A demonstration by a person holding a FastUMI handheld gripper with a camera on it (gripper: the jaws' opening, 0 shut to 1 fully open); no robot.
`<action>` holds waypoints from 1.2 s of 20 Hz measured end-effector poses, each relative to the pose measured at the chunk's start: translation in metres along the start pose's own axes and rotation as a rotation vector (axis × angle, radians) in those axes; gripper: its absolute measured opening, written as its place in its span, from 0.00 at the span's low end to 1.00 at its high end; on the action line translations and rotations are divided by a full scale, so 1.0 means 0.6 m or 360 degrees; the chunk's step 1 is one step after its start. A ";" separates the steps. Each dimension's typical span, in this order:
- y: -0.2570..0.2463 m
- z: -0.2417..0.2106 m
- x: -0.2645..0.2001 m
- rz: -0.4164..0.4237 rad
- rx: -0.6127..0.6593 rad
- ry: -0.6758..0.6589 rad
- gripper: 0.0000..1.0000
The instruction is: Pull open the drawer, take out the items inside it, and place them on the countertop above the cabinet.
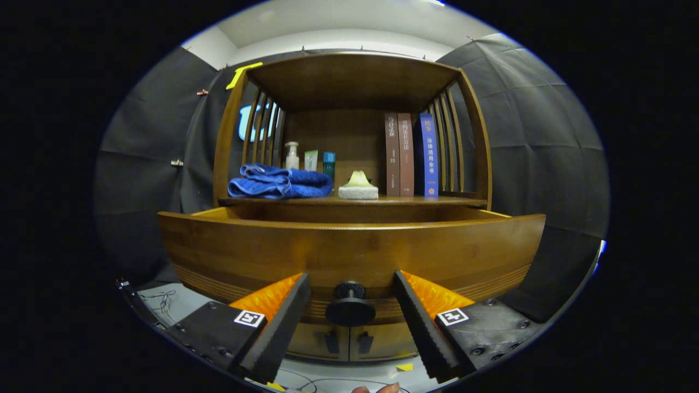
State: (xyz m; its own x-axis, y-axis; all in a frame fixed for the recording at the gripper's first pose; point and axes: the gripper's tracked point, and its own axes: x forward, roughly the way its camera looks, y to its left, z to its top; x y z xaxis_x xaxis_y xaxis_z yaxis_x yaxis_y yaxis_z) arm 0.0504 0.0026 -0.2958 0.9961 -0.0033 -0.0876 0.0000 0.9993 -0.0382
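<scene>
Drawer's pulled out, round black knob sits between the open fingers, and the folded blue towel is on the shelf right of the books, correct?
Not quite. In the gripper view the folded blue towel lies left of the upright books, not right. The wooden drawer is pulled out, and the round black knob sits between the open gripper fingers, untouched.

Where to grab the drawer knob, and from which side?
Grip the round black knob on the drawer front across its disc edge, coming straight in from the front. It stands out from the wood on a short neck, so fingers can close behind its rim. The gripper is open, one finger either side of the knob, neither touching it.
</scene>
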 end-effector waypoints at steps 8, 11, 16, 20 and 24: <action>-0.009 0.001 0.019 -0.0019 -0.0004 0.0017 0.99; -0.008 0.001 0.053 -0.0028 -0.0002 0.0027 0.99; -0.007 0.001 0.123 -0.0036 0.0000 0.0059 1.00; 0.008 0.008 0.181 -0.0041 -0.0006 0.0075 1.00; 0.006 0.010 0.216 -0.0042 -0.0012 0.0089 1.00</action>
State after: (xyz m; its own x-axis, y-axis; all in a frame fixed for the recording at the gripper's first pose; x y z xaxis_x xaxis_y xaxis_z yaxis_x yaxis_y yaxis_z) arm 0.1797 0.0061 -0.3011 0.9894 -0.0320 -0.1419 0.0252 0.9985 -0.0490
